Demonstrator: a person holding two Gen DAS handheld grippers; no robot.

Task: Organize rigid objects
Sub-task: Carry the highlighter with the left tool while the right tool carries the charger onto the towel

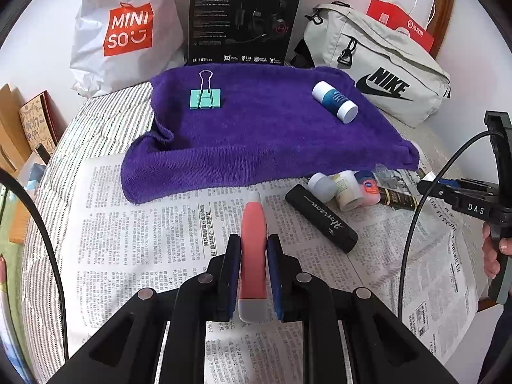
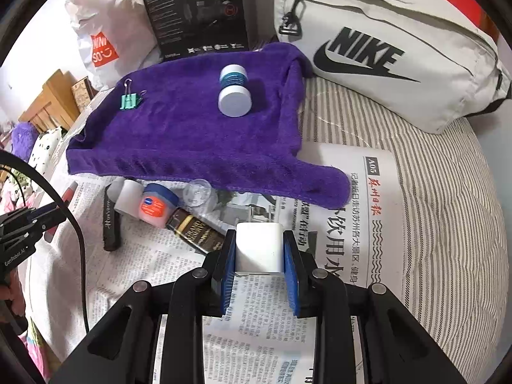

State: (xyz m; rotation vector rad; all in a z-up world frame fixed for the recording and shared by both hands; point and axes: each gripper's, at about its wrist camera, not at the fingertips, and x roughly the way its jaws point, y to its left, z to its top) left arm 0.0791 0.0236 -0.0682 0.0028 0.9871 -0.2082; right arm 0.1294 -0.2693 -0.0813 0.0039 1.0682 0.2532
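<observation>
My left gripper [image 1: 253, 243] is shut on a pink and grey tube [image 1: 252, 240], held above the newspaper [image 1: 144, 224]. My right gripper [image 2: 259, 240] is shut on a white plug adapter [image 2: 259, 246] with its two prongs pointing forward. A purple towel [image 1: 262, 128] lies ahead, bearing a green binder clip [image 1: 204, 97] and a white and blue bottle [image 1: 334, 100]. In front of the towel sit a black Horizon case [image 1: 321, 217], a small white bottle [image 1: 347, 190], a Vaseline jar [image 2: 156, 204], a clear cap [image 2: 198, 193] and a dark brown tube [image 2: 198, 235].
A Miniso bag [image 1: 124, 32], a black headset box [image 1: 243, 16] and a grey Nike bag [image 1: 377, 64] line the back. Striped bedding [image 2: 448, 208] lies under the newspaper. A wooden frame [image 2: 51, 102] stands at the left. A person's hand [image 1: 494, 252] holds the right gripper.
</observation>
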